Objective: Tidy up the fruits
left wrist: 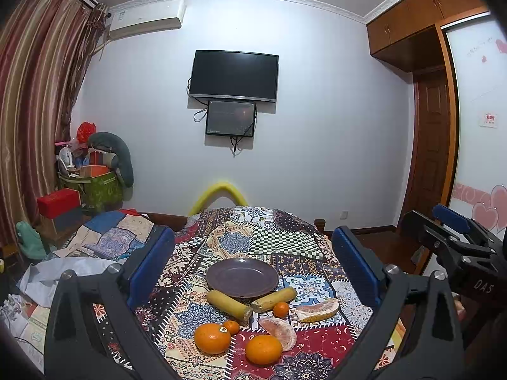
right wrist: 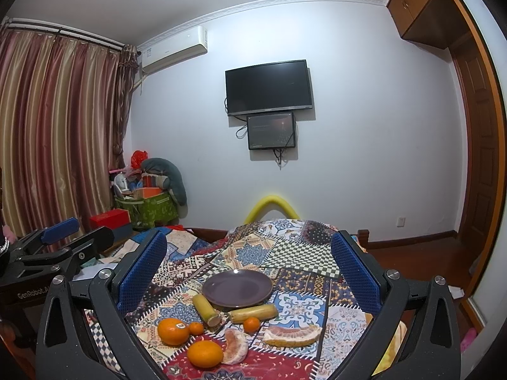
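Note:
An empty purple plate (left wrist: pixel 242 277) (right wrist: pixel 237 286) sits on the patchwork cloth. Just in front of it lie two yellow cane pieces (left wrist: pixel 228 304) (left wrist: pixel 274 299), two small tangerines (left wrist: pixel 231 326) (left wrist: pixel 281 309), two big oranges (left wrist: pixel 212 338) (left wrist: pixel 263 349) and two peeled pomelo segments (left wrist: pixel 279 332) (left wrist: pixel 317 310). My left gripper (left wrist: pixel 253 232) hovers open above and short of the fruit, holding nothing. The right gripper (right wrist: pixel 248 237) is also open and empty, at a similar height. Each shows at the edge of the other's view: right gripper (left wrist: pixel 434 221), left gripper (right wrist: pixel 79 232).
The patchwork-covered table (left wrist: pixel 285 243) stands in a bedroom, with a yellow foam arch (left wrist: pixel 221 190) at its far end. A bed with quilt and papers (left wrist: pixel 111 237) lies to the left, boxes and bags (left wrist: pixel 95 183) in the corner, and wooden floor (right wrist: pixel 427 253) to the right.

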Motion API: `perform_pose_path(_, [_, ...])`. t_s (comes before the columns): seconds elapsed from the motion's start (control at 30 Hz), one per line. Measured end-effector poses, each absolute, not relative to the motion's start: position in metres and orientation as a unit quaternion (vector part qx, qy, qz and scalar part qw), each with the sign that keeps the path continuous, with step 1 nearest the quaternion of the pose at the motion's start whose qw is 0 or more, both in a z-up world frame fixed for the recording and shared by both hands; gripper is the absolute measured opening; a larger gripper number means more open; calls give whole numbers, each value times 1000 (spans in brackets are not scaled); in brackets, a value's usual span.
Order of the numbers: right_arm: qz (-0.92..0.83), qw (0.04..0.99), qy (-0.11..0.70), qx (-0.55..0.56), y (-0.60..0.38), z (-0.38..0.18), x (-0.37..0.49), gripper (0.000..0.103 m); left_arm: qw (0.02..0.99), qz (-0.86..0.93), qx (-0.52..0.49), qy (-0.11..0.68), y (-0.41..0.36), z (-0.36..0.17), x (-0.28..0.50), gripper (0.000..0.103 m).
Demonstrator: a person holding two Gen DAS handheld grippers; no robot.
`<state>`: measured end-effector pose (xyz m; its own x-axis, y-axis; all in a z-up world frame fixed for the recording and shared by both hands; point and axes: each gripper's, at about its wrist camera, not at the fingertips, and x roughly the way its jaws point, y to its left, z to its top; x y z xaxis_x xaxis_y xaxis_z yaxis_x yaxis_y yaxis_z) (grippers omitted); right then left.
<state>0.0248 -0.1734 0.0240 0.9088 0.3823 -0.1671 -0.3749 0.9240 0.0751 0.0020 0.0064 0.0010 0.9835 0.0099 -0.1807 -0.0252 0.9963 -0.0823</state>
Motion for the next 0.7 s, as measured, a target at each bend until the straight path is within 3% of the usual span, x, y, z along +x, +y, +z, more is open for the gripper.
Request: perform_pose_path(0.7, [197,976,89,18,-170,25,23,103,995,11,-40,89,7,2,1,101])
